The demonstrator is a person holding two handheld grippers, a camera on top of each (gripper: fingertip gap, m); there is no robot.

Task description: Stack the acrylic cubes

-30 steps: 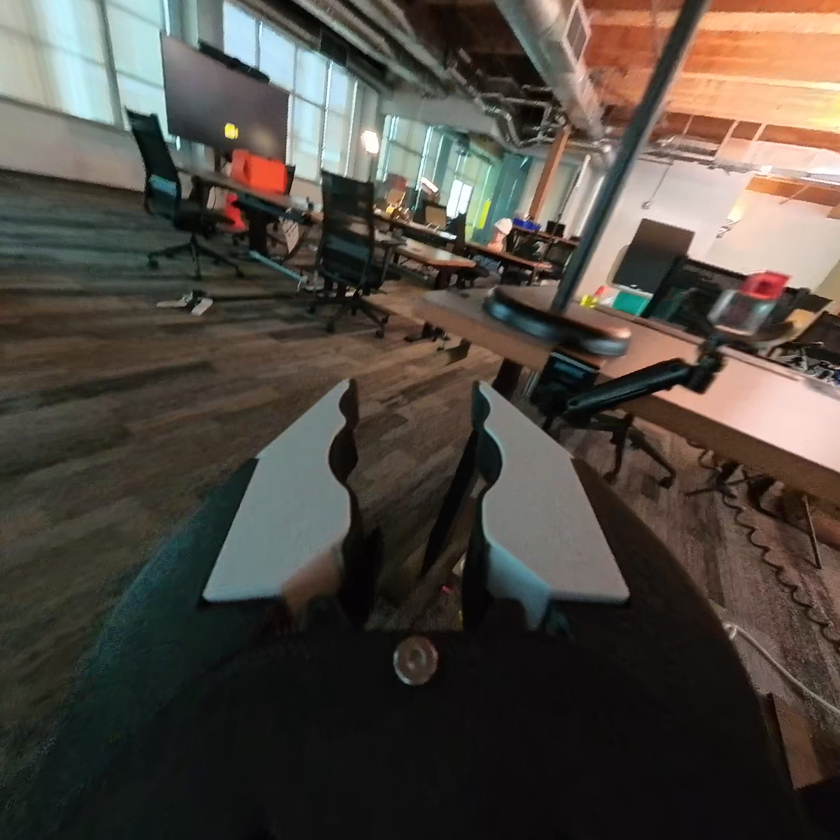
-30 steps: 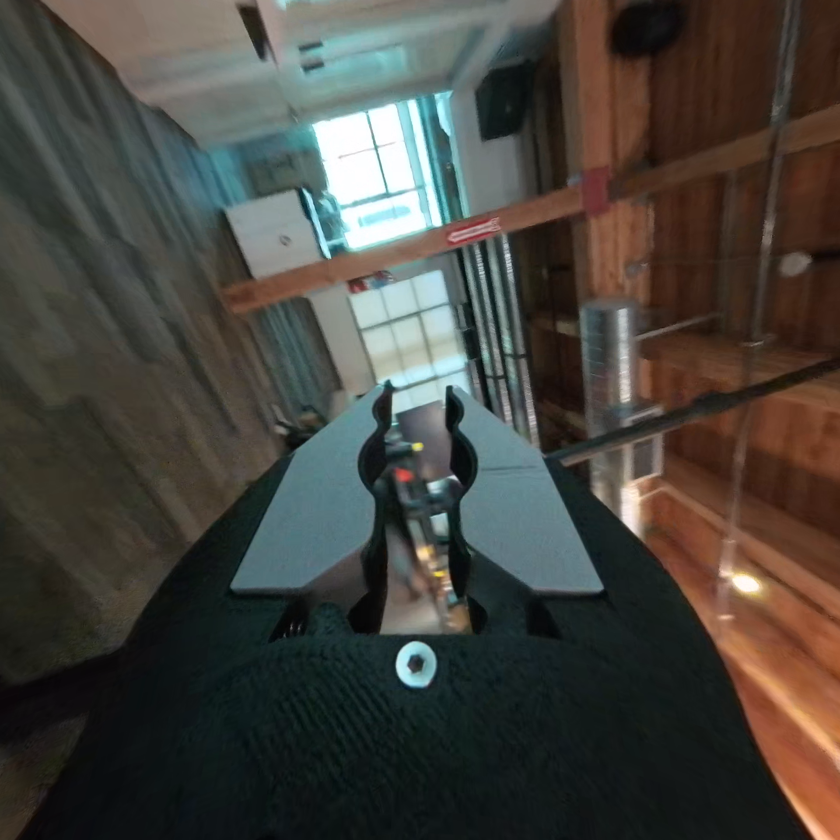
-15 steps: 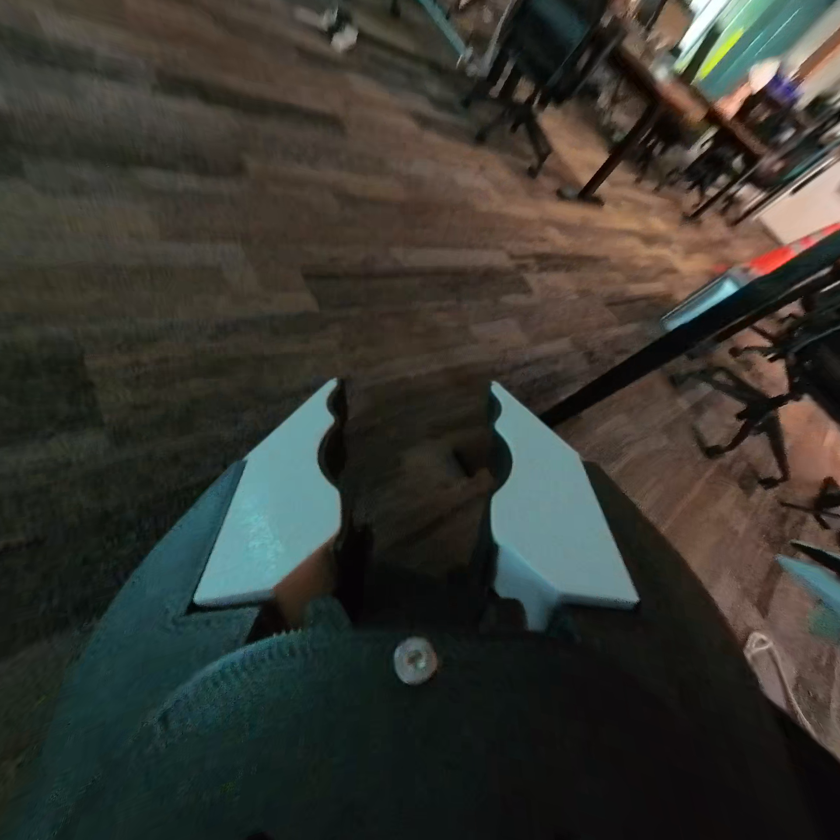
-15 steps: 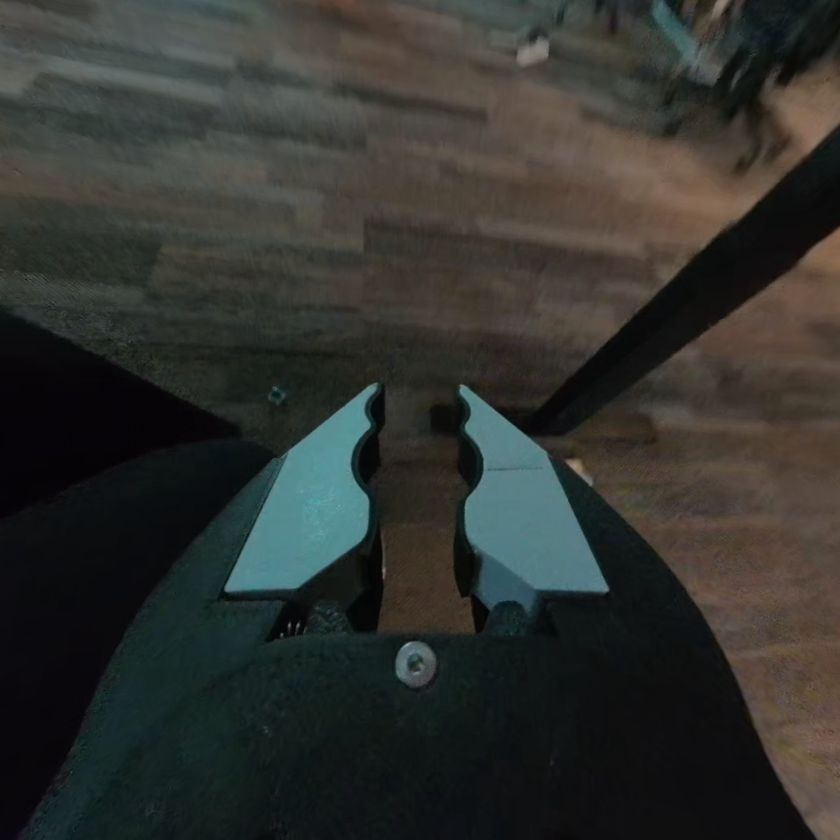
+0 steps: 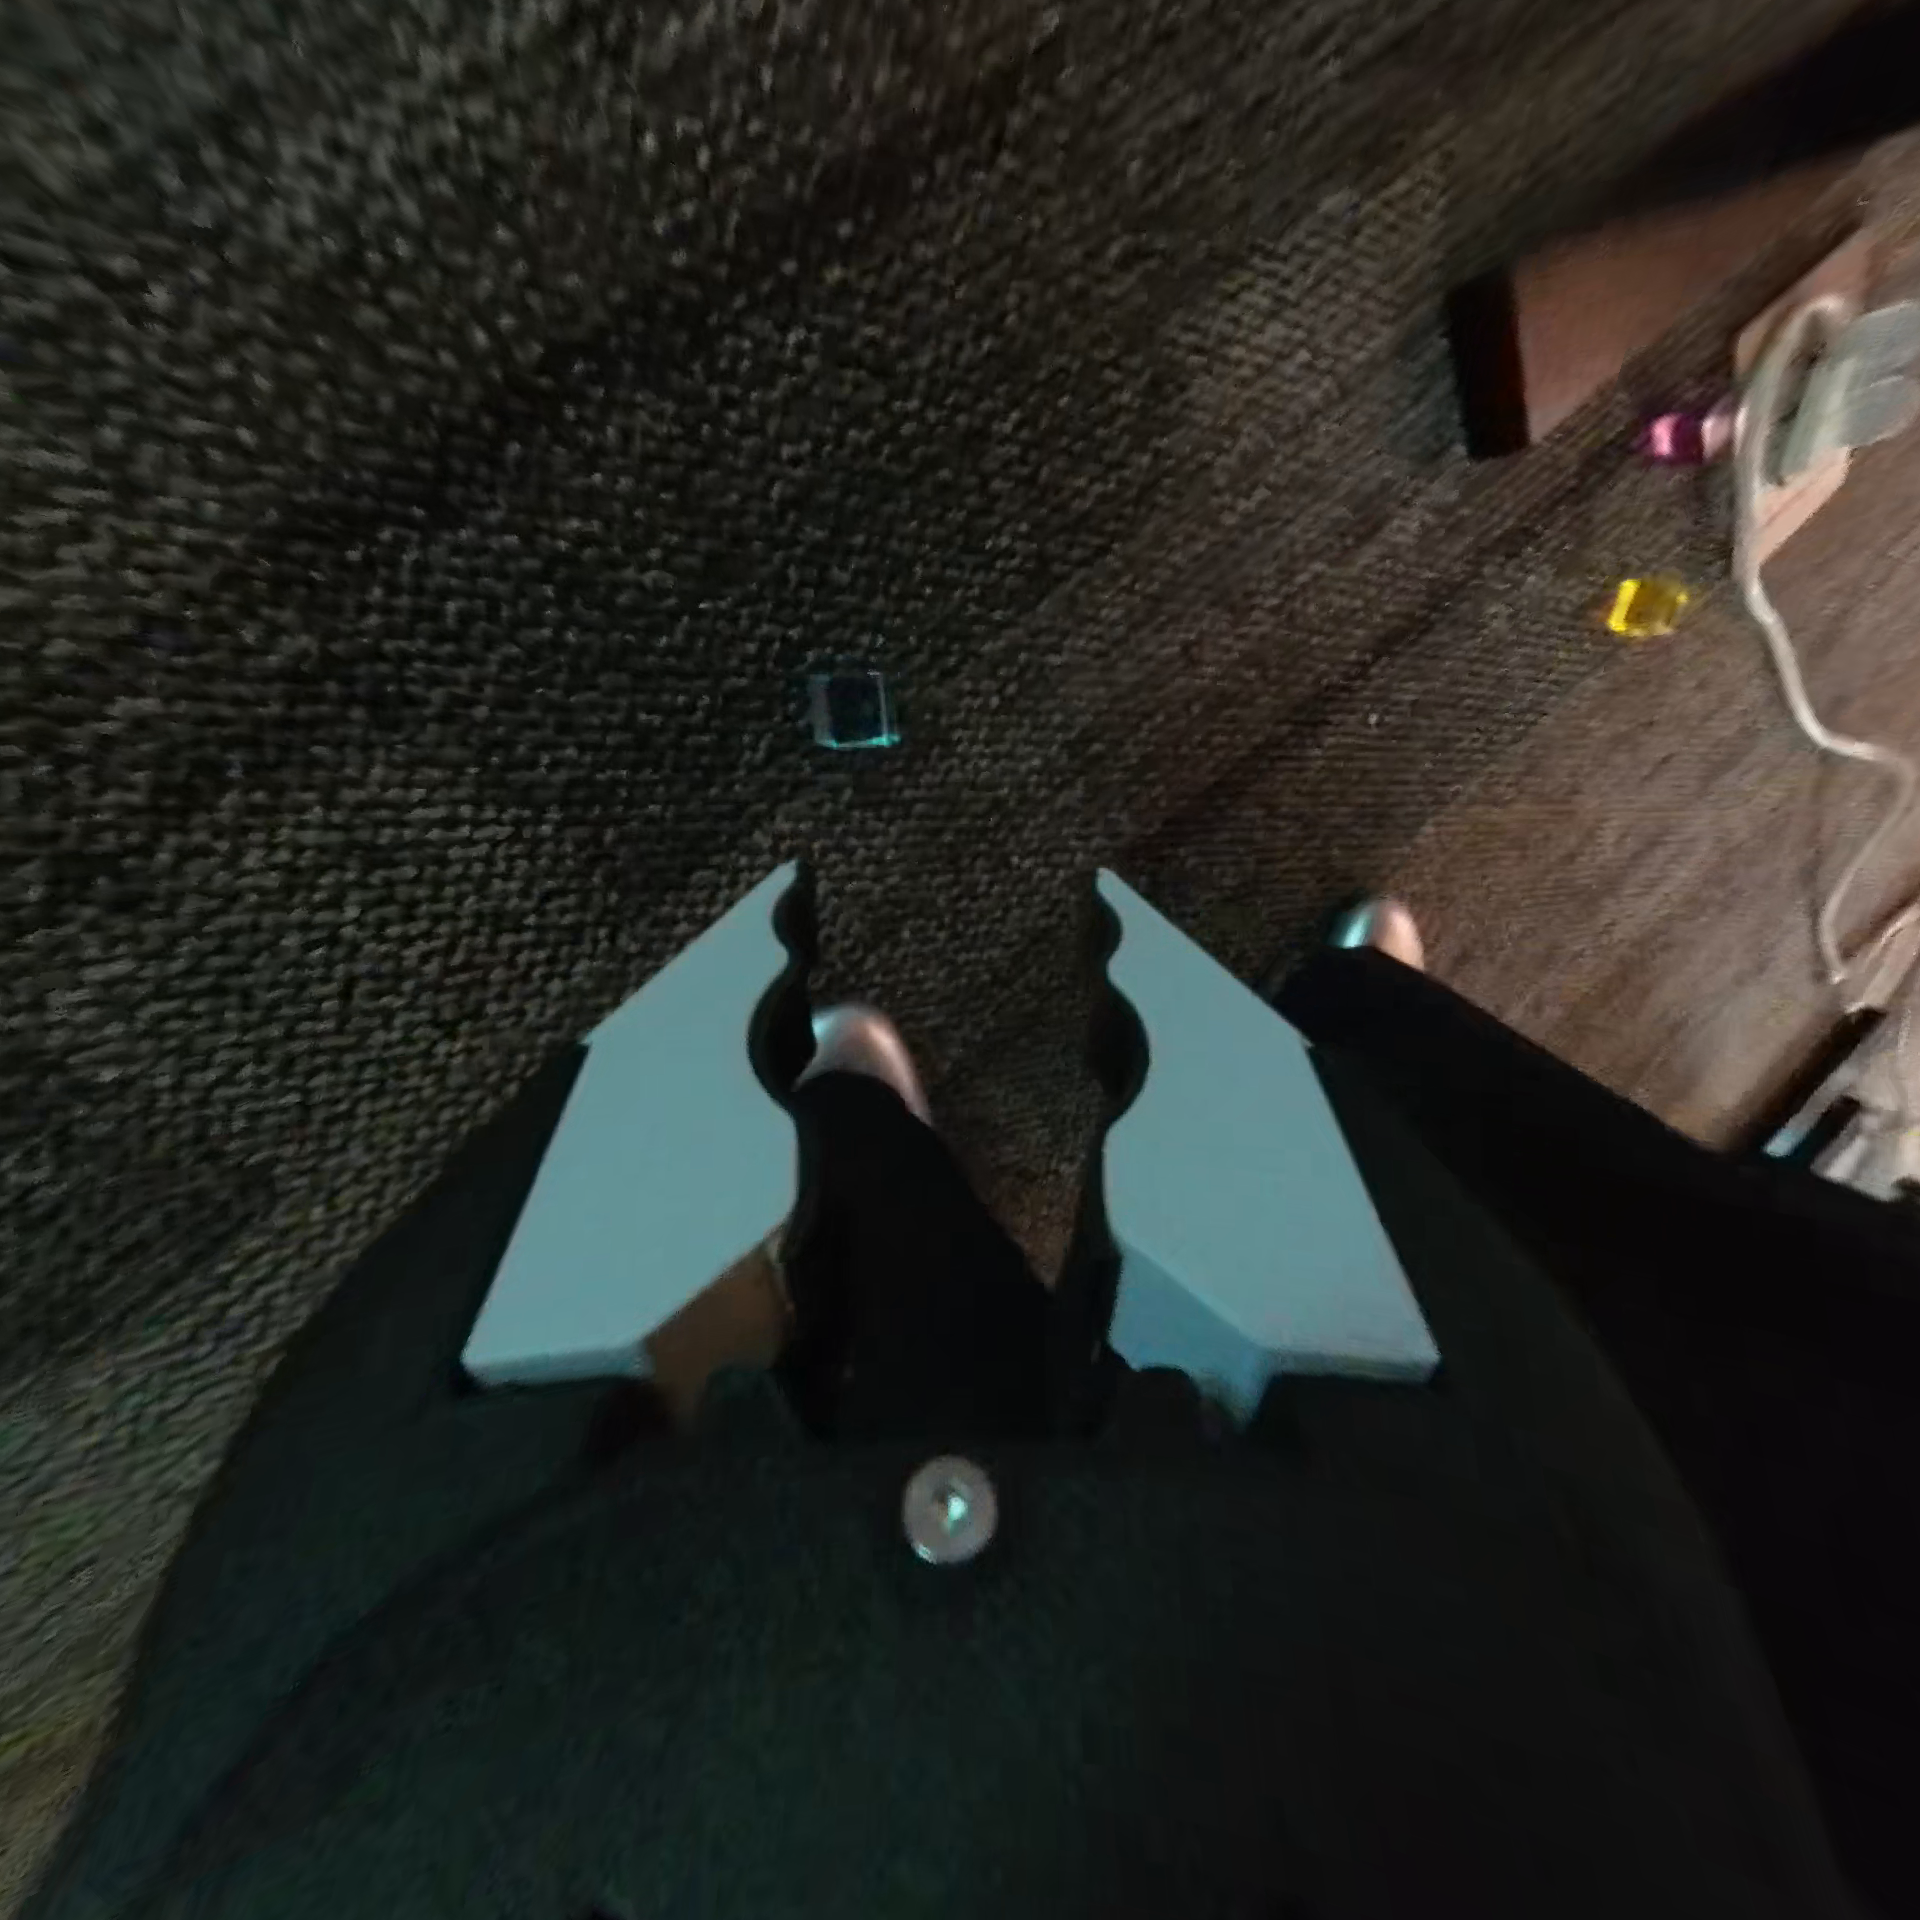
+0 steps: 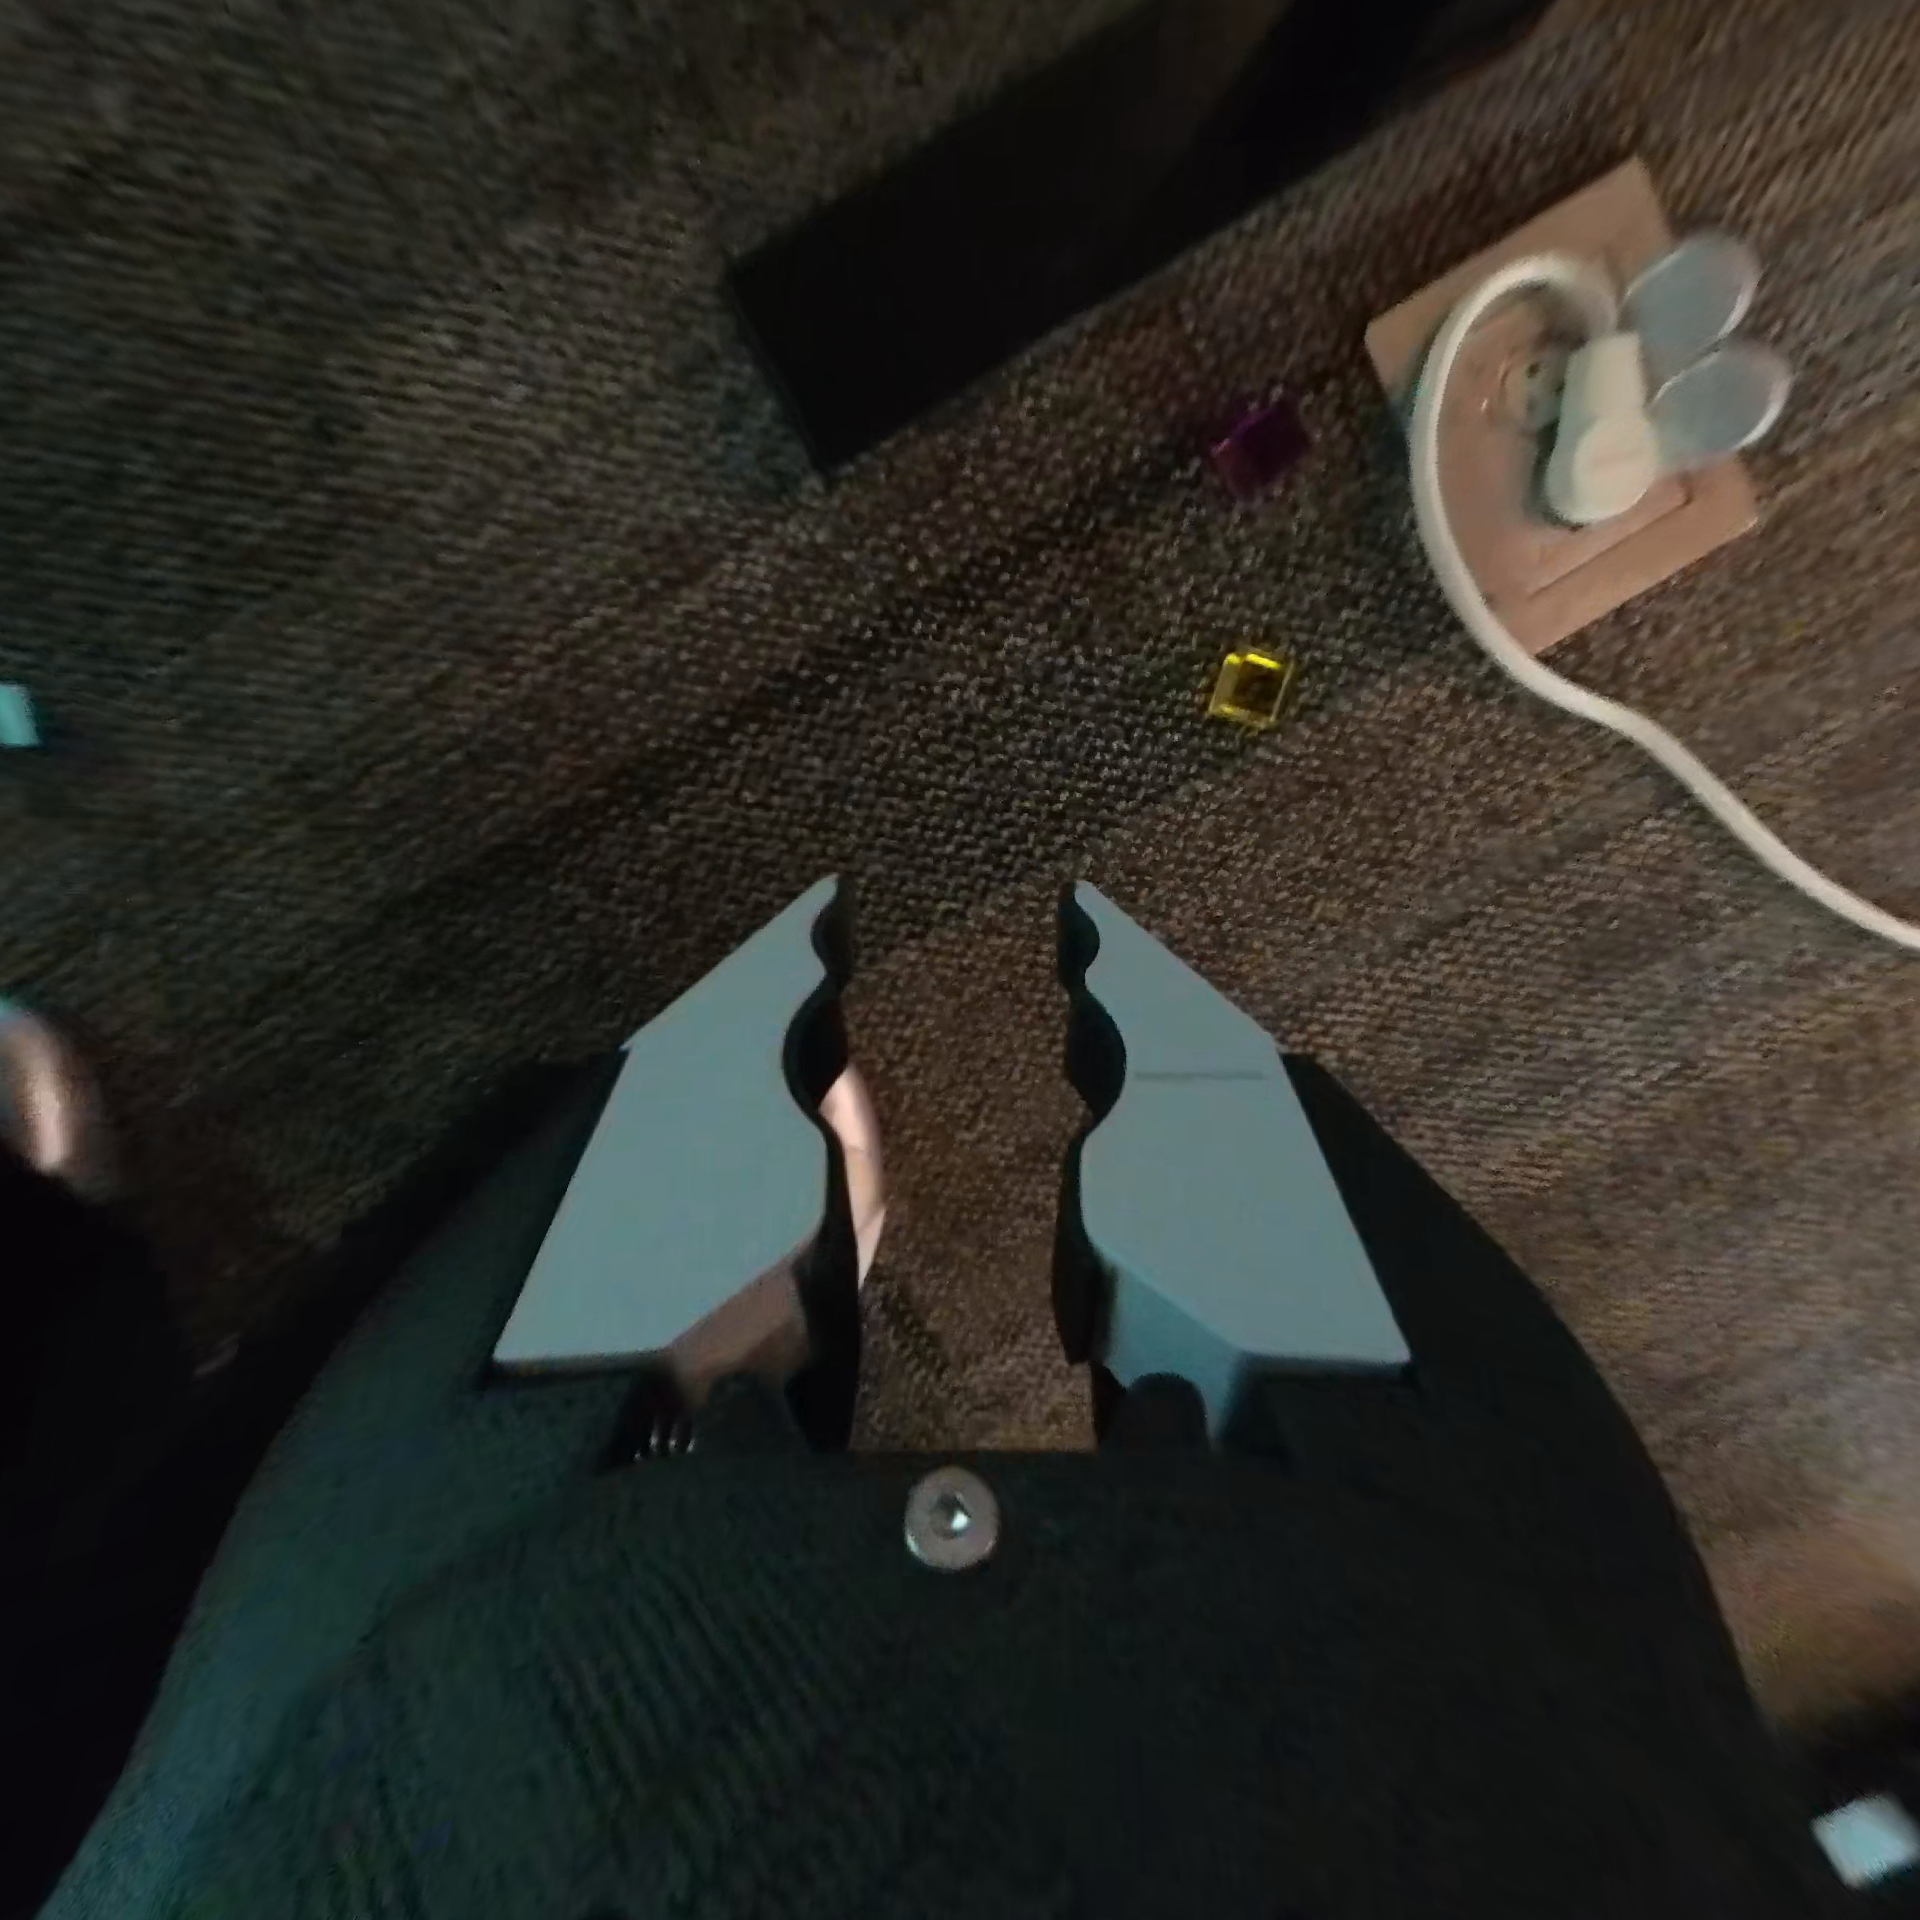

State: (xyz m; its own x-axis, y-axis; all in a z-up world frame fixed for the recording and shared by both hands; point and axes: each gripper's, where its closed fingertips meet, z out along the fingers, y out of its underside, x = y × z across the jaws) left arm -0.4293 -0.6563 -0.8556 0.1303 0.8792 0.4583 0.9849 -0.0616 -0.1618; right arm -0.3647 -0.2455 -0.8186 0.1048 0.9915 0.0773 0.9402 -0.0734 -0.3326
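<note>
Both tools empty over the carpet, my left tool wide, right tool narrower; ahead lie small clear cubes, teal, yellow, purple: likely light, hard, slick, best gripped across flat faces.

We look down on brown carpet. Our right gripper hangs open, nothing between its fingers. Far right: small yellow cube, purple cube beyond it, floor outlet plate with white plug and cable.
</note>
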